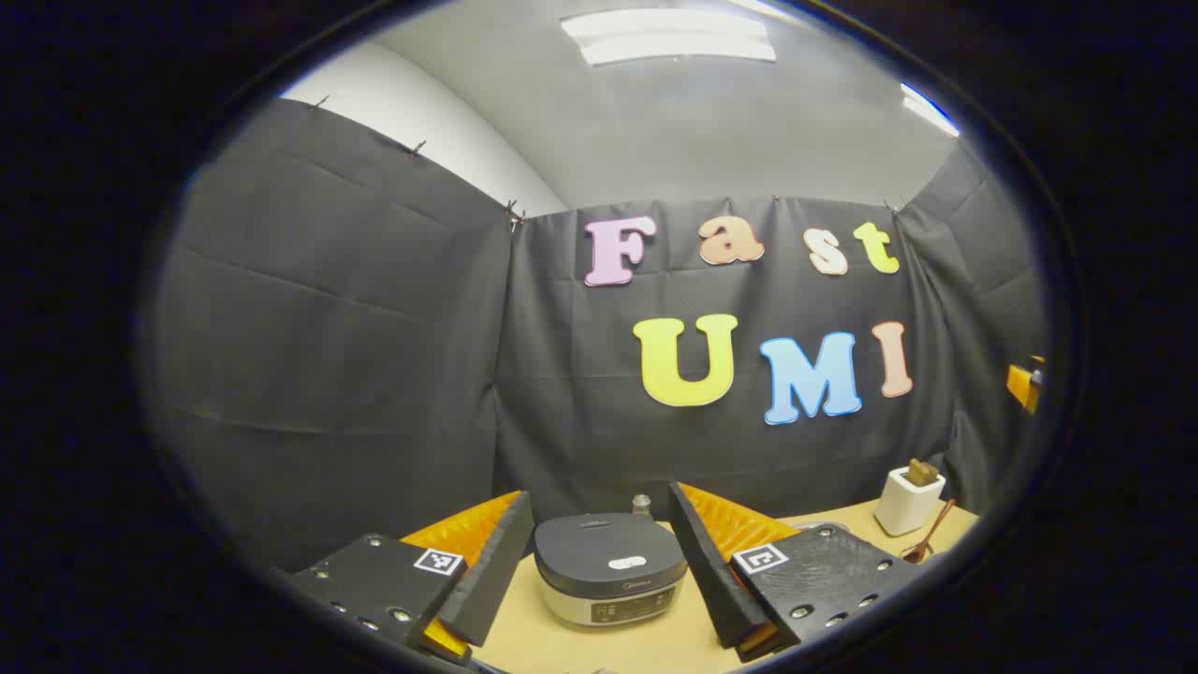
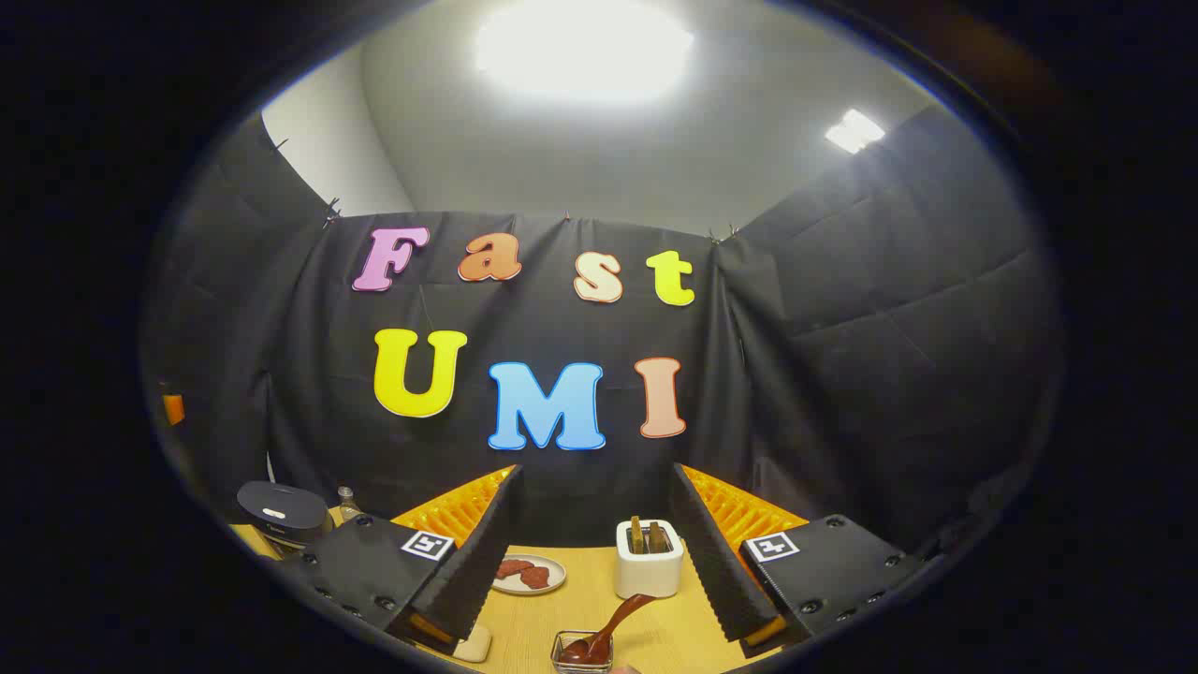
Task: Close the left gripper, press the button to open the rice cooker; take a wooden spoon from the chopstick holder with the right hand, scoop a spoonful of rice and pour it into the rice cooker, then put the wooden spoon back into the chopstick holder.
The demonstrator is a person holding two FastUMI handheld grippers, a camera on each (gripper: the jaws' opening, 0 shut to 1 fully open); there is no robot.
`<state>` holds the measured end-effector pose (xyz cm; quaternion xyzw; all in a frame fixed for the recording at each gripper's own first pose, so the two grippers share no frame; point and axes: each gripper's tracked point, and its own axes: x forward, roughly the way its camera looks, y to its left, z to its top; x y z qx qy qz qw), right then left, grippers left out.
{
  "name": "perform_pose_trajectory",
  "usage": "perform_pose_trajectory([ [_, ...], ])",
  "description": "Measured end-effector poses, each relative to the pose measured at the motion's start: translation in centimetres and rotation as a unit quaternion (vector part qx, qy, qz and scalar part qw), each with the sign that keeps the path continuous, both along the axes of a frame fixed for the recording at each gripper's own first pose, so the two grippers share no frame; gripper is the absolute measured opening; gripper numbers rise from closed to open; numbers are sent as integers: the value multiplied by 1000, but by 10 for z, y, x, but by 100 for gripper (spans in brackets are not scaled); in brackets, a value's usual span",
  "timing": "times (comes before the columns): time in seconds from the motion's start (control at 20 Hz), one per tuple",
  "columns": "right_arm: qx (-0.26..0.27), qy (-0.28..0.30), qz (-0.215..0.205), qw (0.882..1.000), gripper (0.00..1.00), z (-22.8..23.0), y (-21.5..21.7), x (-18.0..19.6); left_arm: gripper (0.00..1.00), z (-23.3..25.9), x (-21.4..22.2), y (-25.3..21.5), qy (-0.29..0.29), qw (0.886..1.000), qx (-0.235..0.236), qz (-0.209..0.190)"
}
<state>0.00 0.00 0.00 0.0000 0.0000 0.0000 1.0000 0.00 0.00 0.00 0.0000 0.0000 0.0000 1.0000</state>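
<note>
Early stage, by the look of it — lid of the rice cooker [image 1: 610, 571] down, nothing pressed yet. Sits on the table [image 1: 562, 646] straight ahead of the left gripper [image 1: 599, 562], framed between its two fingers, pale oval button [image 1: 626, 563] on the lid's near side. Left jaws spread wide, holding nothing, and need closing first so the joined tips make one blunt point for the push. Cooker likely heavy and stable enough not to slide; button probably a stiff spring latch, so a firm, straight-down press on its middle seems wise.

Right gripper [image 2: 599, 552] likewise wide open and empty, aimed at the white chopstick holder [image 2: 649, 559], which stands upright on the table with brown handles [image 2: 646, 535] poking from its top. In front of it, a small clear dish [image 2: 582, 651] with a dark wooden spoon [image 2: 608, 632] resting bowl-down inside, handle leaning up toward the holder. Off to the left, a small plate [image 2: 529, 574] with reddish pieces. Whether the dish holds rice — cannot tell.

Spoon light, rigid, smooth — liable to twist between flat pads, so best pinched mid-handle, square across. Holder light too, and may tip if the handle gets dragged sideways rather than lifted straight.
</note>
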Motion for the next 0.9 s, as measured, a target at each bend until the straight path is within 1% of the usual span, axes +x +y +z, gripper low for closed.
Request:
perform_pose_trajectory([
  [0.3, -2, 3, -10, 1000, 96, -4, -6, -2, 89, -6, 2, -2, 5, 1000, 3, -3],
  [0.5, 0, 15, -18, 1000, 96, -14, -13, 0, 88, -10, 6, -3, 11, 1000, 3, 0],
  [0.7, 1, 24, -22, 999, 97, -20, -18, 2, 88, -7, 11, -6, 9, 1000, 14, 3],
  [0.9, 2, 25, -20, 999, 97, -20, -19, 3, 88, 0, 10, -6, 3, 1000, 11, 3],
])
